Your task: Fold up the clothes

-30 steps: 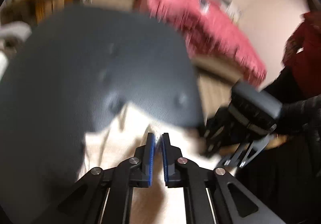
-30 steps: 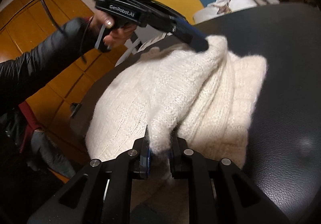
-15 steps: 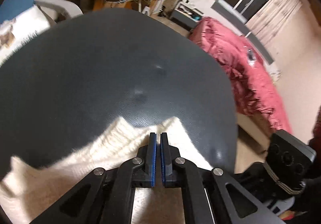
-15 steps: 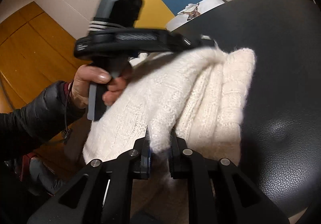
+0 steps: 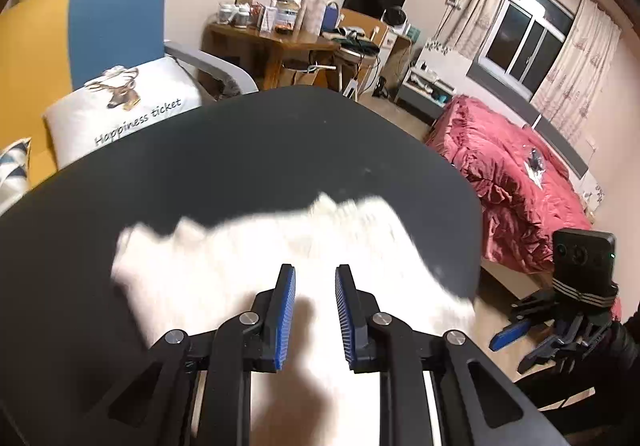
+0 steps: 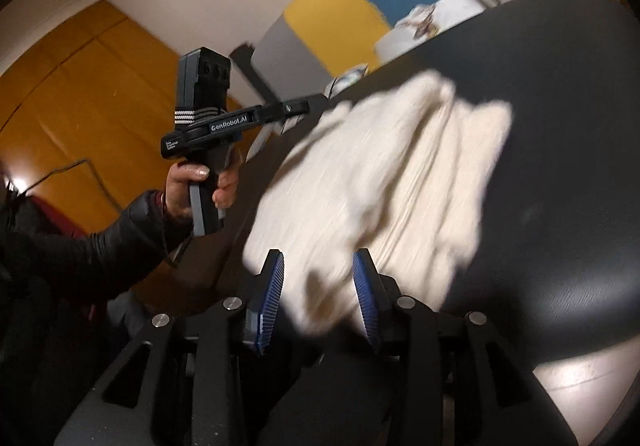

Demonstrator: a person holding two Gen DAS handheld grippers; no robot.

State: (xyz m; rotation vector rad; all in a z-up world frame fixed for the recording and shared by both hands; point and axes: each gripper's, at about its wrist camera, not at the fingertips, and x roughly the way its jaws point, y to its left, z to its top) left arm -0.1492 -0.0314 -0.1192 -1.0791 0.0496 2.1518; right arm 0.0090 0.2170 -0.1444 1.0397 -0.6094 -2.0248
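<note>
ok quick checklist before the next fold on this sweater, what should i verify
1. Left hand-held gripper free of the white sweater: ok, its jaws are opening with nothing between the pads.
2. Right hand-held gripper has let go: cannot tell, its jaws are opening but a fold of knit sits between them.
3. Sweater fully on the black table: not ok, its near edge reaches past the table's rim in the right wrist view.
4. Fold lies flat and even: cannot tell, the knit is blurred in both views.
5. Table around the sweater free for the next fold: ok, bare surface shows beyond it.
</note>
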